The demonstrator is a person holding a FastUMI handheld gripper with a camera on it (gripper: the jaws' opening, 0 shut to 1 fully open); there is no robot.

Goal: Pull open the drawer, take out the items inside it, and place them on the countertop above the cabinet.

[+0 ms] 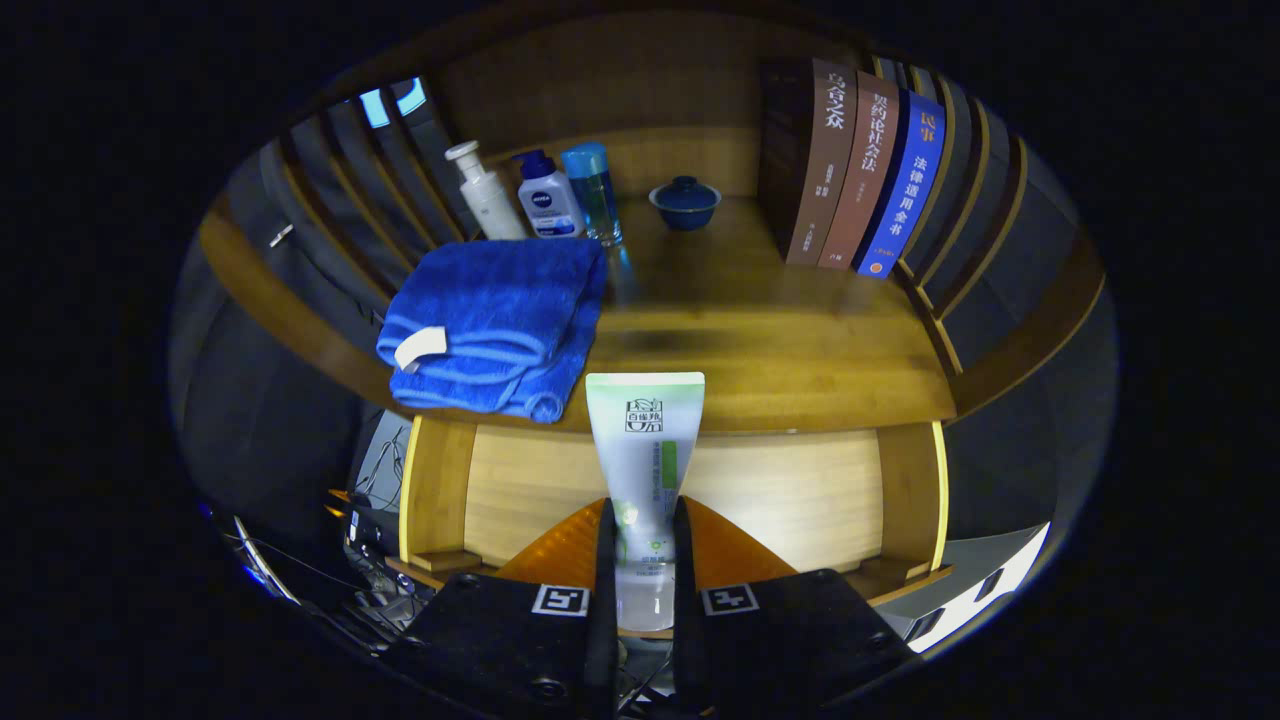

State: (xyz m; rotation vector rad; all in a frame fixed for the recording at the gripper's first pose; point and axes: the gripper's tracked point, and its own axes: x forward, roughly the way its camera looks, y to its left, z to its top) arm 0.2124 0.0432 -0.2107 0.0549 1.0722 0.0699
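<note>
Claw (pixel 643 560) was closed on white-green tube (pixel 645 450), both fingers pressed to its lower end; tube held upright, near edge of worktop (pixel 800 360). Blue towel (pixel 495 325) lay left; books (pixel 860 165) stood far right.

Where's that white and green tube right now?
In the gripper view, the tube stands upright, clamped between the gripper's two fingers, over the open drawer and just right of the folded blue towel on the countertop.

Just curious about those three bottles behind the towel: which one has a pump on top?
The white bottle, farthest from the books, has the pump; its two neighbours wear plain caps. The gripper grips a tube.
</note>
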